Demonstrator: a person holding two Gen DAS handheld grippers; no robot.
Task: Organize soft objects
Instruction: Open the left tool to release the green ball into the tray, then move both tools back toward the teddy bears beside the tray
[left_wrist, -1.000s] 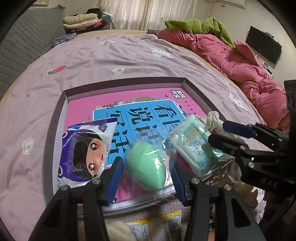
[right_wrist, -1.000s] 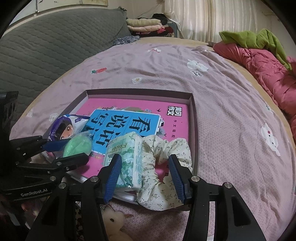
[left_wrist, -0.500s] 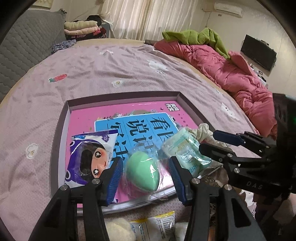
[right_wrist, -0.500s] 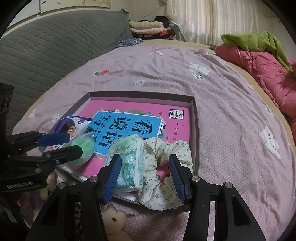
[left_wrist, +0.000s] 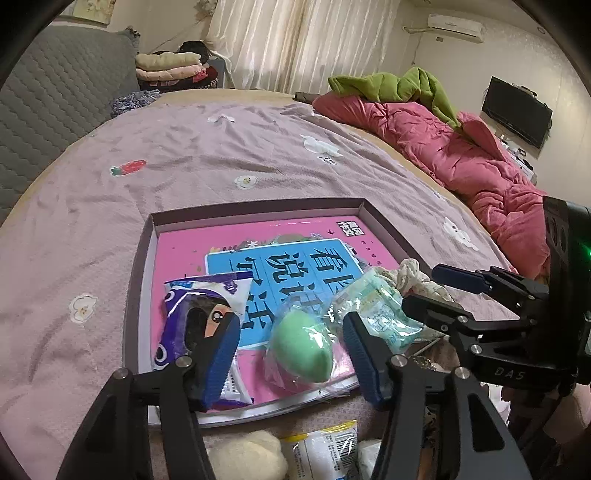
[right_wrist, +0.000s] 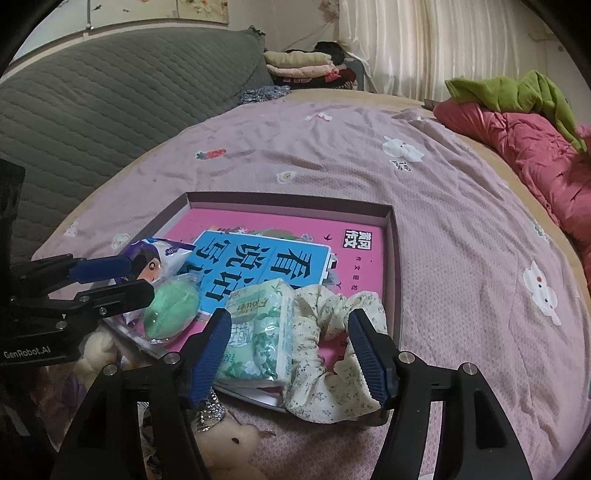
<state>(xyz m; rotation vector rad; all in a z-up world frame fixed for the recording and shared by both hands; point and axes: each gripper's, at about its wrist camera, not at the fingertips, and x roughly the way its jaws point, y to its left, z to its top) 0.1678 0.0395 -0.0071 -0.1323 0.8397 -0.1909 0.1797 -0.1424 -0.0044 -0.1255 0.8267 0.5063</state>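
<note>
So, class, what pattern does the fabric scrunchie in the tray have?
The scrunchie is cream with a small floral print, clearest in the right wrist view.

- Your cream plush toy (right_wrist: 236, 448) at 6 o'clock is cut off by the bottom edge.
- The barcoded packet (left_wrist: 325, 456) runs off the frame too.
- The left hand-held gripper (left_wrist: 291, 352) covers part of the purple packet (left_wrist: 199, 314).
</note>
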